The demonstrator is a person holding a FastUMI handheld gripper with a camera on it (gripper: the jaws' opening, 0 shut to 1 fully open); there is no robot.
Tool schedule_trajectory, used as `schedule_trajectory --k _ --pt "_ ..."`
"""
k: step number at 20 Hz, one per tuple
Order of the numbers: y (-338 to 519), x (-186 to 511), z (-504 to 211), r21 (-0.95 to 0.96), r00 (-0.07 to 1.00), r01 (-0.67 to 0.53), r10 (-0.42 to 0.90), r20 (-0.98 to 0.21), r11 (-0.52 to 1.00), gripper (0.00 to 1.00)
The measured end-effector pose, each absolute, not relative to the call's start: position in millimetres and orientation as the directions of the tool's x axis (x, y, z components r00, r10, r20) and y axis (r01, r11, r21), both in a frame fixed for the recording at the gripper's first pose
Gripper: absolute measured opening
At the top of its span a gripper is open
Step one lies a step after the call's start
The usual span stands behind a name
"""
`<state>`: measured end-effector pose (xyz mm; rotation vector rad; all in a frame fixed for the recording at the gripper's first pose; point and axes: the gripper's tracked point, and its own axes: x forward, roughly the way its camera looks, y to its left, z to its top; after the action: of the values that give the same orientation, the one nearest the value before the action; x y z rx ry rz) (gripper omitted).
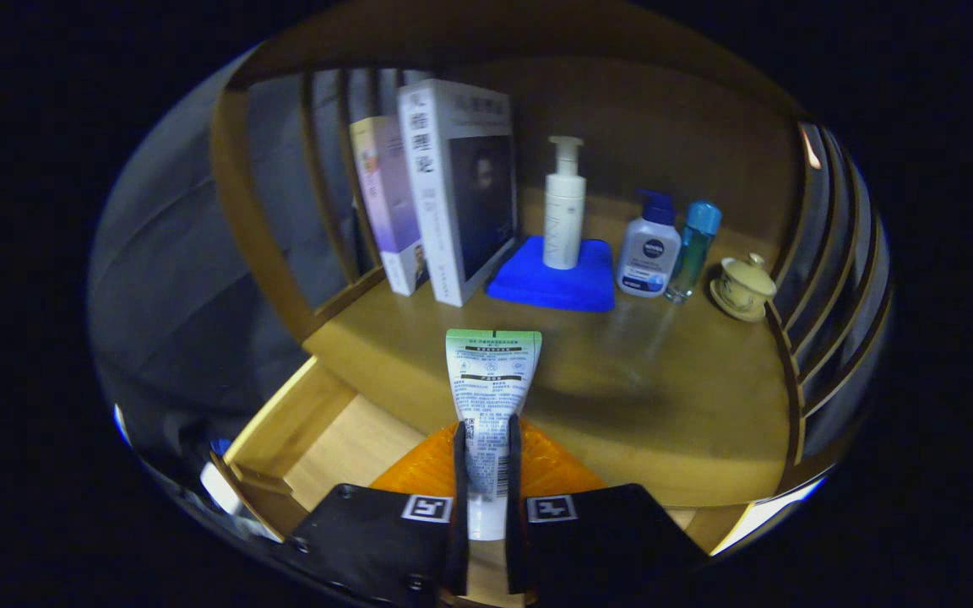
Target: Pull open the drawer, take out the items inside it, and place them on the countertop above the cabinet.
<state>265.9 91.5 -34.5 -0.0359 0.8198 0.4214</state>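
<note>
- Gripper view, item 1: your gripper pinches a tube, both fingers pressed on its lower body; the crimped end points ahead toward 12 o'clock, over the front edge of the countertop.
- Item 2: the drawer stands pulled open below the countertop, at 8 o'clock from the fingers. Its bare wooden floor shows on the left; something orange lies directly under the fingers, and you cannot tell what it is.
- Item 3: goods along the back of the countertop, beyond the tube: two books at 11 o'clock, a white pump bottle standing on a blue cloth at 12, a small pump bottle and a teal bottle at 1, a lidded cup at 2.
- Status, as a judgement: opening is done, the tube is out and carried, not yet set down. Left to you: place it on the open wood ahead, then check the drawer for more, the orange thing included.
</note>
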Motion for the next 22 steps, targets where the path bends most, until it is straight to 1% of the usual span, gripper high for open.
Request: schedule_trajectory --k 2,4,6,7,8,11,12,14,16,19,22 --pt "89.6 279.9 -44.7 0.177 0.595 -0.302 0.33 -0.733 0.937 0.2" --pt "95.7 296.4 -44.7 0.249 0.602 -0.241 0.346 -0.72 0.938 0.2" --pt "93.1 307.7 -40.2 0.256 0.613 -0.195 0.322 -0.722 0.947 0.2" --pt "88.0 317.0 -40.9 0.231 0.62 -0.182 0.294 -0.727 0.956 0.27" --pt "82.5 325.1 -45.0 0.199 0.633 -0.176 0.266 -0.728 0.964 0.27" --pt "80.0 336.3 -36.6 0.174 0.687 -0.143 0.225 -0.691 0.974 0.39" --pt "81.9 334.9 -28.8 0.181 0.702 -0.144 0.23 -0.674 0.973 0.39" --pt "84.7 330.3 -13.3 0.172 0.738 -0.168 0.239 -0.631 0.971 0.7" --pt "79.7 316.5 3.9 0.106 0.788 -0.181 0.209 -0.579 0.978 1.0" --pt "80.3 283.8 19.5 0.044 0.857 -0.189 0.187 -0.48 0.981 0.98" --pt "86.0 238.5 21.1 0.058 0.886 -0.206 0.211 -0.414 0.977 0.98"
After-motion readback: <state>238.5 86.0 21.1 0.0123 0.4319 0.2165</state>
